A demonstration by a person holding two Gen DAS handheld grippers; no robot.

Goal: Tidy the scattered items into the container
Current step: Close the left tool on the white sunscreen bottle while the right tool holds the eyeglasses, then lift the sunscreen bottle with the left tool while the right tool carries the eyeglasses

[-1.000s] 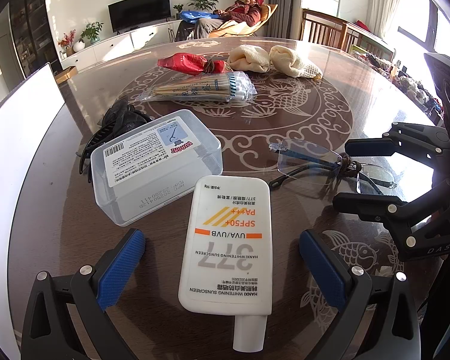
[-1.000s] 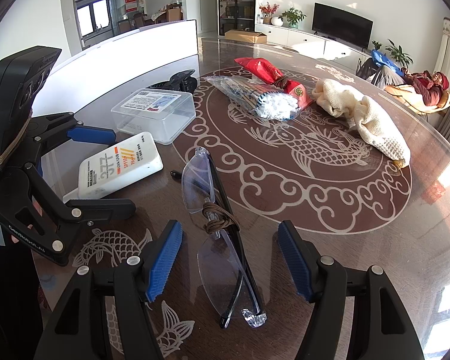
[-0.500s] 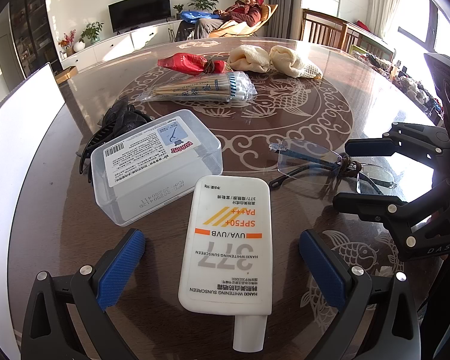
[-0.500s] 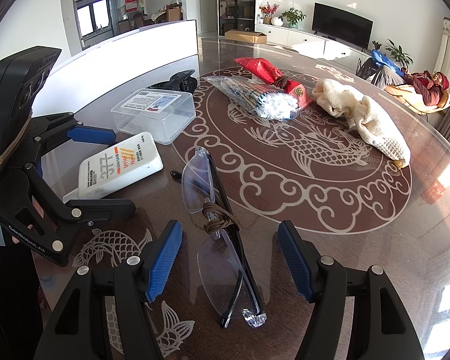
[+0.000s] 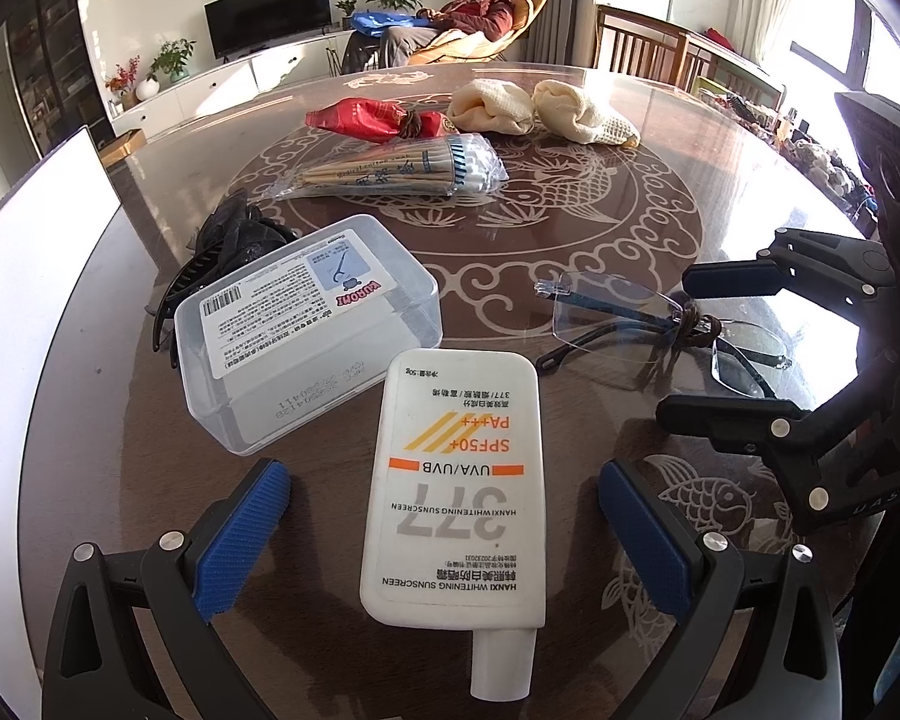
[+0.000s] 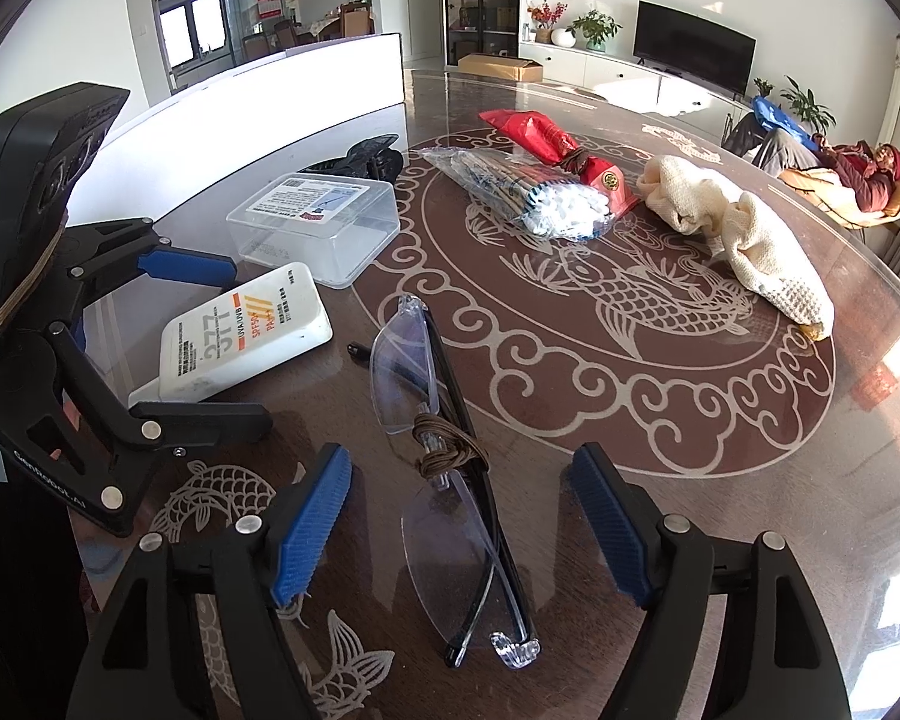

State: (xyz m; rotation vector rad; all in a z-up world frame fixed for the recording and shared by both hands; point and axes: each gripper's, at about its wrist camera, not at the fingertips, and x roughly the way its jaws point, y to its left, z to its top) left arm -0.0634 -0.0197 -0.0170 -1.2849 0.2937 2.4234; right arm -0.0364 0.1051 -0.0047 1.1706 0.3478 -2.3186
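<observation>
The right gripper (image 6: pixel 459 522) hung over the glasses (image 6: pixel 450 480), which lay folded on the tabletop (image 6: pixel 720 510) at the lower centre of the right wrist view, one lens between the blue fingers (image 6: pixel 312 525) and the other just above them. Its jaws had just been opening and stood wide, pads clear of the frame on both sides, holding nothing. The glasses looked rimless, thin and light, so probably fragile: the lenses would likely scratch or slip under a hard squeeze. The safest hold seemed to be across the bridge, where a brown cord (image 6: pixel 447 450) was wound round the folded arms, giving a thicker, less slippery spot.

In the left wrist view the left gripper (image 5: pixel 444 546) was also open wide and empty, with the sunscreen (image 5: pixel 456 492) lying flat between its fingers at the lower centre, cap toward the camera. That flat plastic tube looked stiff enough and light, though smooth; gripping across its narrow sides at mid-body should hold.

The clear box (image 5: pixel 306 330) sat closed, label up, just left of the sunscreen's far end, and would presumably need its lid off first. Further up lay swabs (image 5: pixel 402 171), a red packet (image 5: pixel 369 120) and a cream cloth (image 5: pixel 546 111), all soft and light.
</observation>
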